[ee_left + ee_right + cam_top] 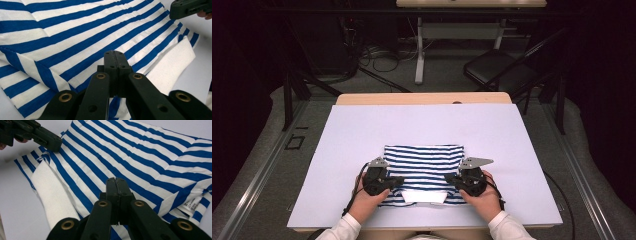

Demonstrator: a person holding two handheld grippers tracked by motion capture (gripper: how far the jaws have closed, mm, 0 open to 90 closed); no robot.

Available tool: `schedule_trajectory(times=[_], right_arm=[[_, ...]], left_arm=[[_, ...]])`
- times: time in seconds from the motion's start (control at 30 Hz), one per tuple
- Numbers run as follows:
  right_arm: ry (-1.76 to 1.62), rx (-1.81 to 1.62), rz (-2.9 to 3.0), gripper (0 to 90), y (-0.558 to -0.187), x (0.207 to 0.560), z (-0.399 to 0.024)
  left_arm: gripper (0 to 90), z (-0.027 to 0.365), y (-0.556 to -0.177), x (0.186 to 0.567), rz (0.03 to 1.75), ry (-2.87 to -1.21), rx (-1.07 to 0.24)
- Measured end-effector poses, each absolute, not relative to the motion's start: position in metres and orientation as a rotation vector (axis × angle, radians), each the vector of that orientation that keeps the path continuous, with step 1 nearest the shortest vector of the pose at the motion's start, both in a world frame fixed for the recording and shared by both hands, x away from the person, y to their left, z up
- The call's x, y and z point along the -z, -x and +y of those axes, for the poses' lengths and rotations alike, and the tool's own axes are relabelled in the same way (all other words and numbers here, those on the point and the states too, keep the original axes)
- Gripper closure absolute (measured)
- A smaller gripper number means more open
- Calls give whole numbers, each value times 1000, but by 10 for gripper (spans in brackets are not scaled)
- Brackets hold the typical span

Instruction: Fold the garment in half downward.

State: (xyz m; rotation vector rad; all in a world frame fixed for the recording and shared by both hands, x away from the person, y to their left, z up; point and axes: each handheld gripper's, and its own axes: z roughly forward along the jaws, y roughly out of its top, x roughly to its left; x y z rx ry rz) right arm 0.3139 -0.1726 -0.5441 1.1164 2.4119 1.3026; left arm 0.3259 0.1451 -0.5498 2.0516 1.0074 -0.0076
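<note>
Two grippers are being held low over a folded striped shirt (423,172) on the white table (362,130). The left gripper (398,181) is being kept at the shirt's 8 o'clock corner, the right gripper (449,178) at its 4 o'clock corner, both with jaws pressed together and nothing between them. Blue and white stripes and a plain white band (424,196) at 6 o'clock are being shown. Wide bare table is being left toward 12 o'clock.
</note>
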Motion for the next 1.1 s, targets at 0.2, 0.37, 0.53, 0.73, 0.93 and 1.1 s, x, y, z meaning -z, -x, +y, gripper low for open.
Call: schedule_trajectory(times=[0.2,0.37,0.53,0.73,0.93,1.1], right_arm=[[-1109,-1302,2414,900,-314,545,-172],[-1110,-1309,2405,900,-314,545,-171],[-1117,-1308,2393,900,-316,545,-172],[-1115,-1310,2384,900,-317,545,-173],[-1117,-1315,2366,900,-318,545,-174],[-1112,-1310,2353,900,-319,545,-175]], left_arm=[[900,147,-325,549,1009,-2045,-4],[900,147,-327,549,1009,-2045,-7],[900,148,-329,548,1009,-2040,-13],[900,151,-330,548,1018,-2027,-25],[900,155,-333,547,1034,-2009,-39],[900,159,-338,544,1046,-1995,-58]])
